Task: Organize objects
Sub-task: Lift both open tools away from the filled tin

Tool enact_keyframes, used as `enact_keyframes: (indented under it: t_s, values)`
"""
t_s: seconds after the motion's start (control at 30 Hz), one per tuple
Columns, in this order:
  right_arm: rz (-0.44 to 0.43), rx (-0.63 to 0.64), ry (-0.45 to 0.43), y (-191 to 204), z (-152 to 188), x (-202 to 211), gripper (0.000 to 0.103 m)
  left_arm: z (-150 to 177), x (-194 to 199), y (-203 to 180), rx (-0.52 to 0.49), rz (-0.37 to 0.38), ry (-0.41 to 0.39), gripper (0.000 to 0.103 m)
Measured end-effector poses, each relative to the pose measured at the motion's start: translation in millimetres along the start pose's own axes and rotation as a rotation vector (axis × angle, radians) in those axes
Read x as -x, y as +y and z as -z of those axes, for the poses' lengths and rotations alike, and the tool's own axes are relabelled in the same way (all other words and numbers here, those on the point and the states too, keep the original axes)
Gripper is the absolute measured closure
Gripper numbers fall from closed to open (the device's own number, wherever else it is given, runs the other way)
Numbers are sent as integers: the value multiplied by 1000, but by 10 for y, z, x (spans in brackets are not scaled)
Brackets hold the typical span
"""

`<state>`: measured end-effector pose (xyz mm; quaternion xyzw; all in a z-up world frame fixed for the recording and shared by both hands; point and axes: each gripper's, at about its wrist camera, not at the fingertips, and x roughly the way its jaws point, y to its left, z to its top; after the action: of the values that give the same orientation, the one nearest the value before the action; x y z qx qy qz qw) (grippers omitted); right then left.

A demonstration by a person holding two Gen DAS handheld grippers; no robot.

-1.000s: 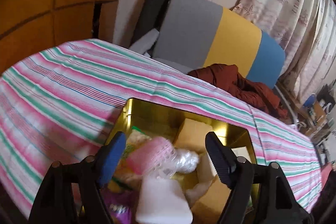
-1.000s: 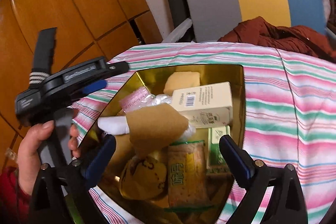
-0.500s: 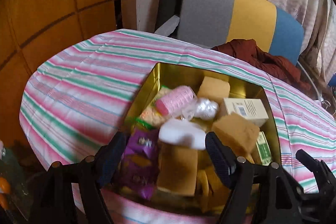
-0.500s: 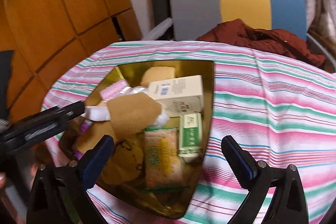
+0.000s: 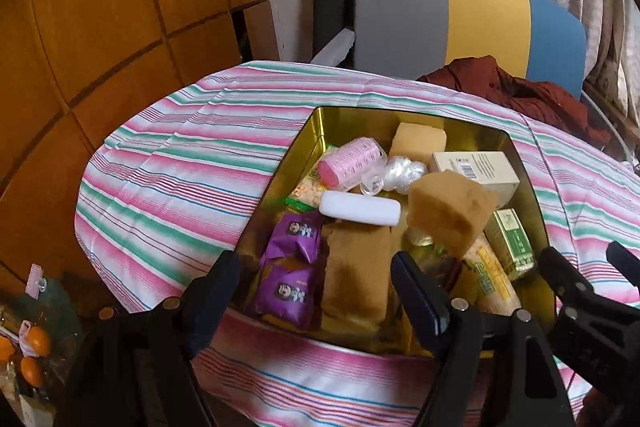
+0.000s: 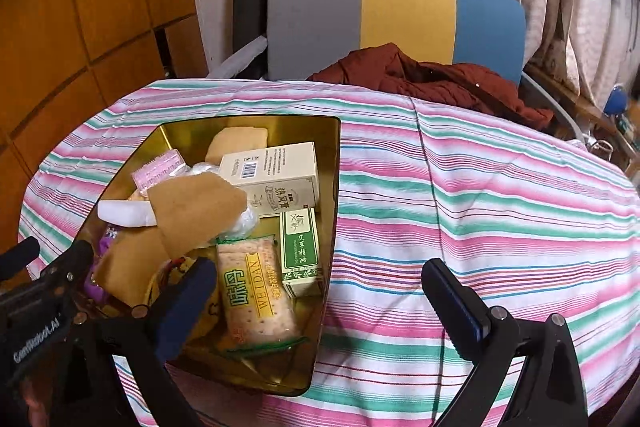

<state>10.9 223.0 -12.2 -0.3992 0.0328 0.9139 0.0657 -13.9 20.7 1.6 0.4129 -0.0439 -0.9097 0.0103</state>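
Nearest us, our left gripper (image 5: 316, 287) hangs with jaws wide apart and empty over the near edge of the gold metal tin (image 5: 527, 195). Our right gripper (image 6: 320, 299) is likewise spread and empty, straddling the tin's right wall. The tin sits on the bench's pink-and-green striped cloth (image 6: 480, 195), crammed with purple snack packets (image 5: 294, 267), a Weidan cracker pack (image 6: 256, 299), tan sponges (image 5: 452, 213), a white bar (image 5: 360, 209) and a pink roller (image 5: 354, 163). Beyond stands a grey, yellow and blue chair (image 6: 400, 19).

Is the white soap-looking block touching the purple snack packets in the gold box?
Cannot tell. In the left wrist view the white block lies just above the purple packets, edges close together, but no clear gap or contact shows.
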Motion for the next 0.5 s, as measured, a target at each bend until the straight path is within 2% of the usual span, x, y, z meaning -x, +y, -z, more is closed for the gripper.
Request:
enact_keyframes:
  t_s: [0.23,0.5]
  values:
    - [27,8,6,66,7,13,0,48,98,23,10,-20,3,24]
    - [32,8,4,106,5,27,0,53,140,38,14,-9,7,24]
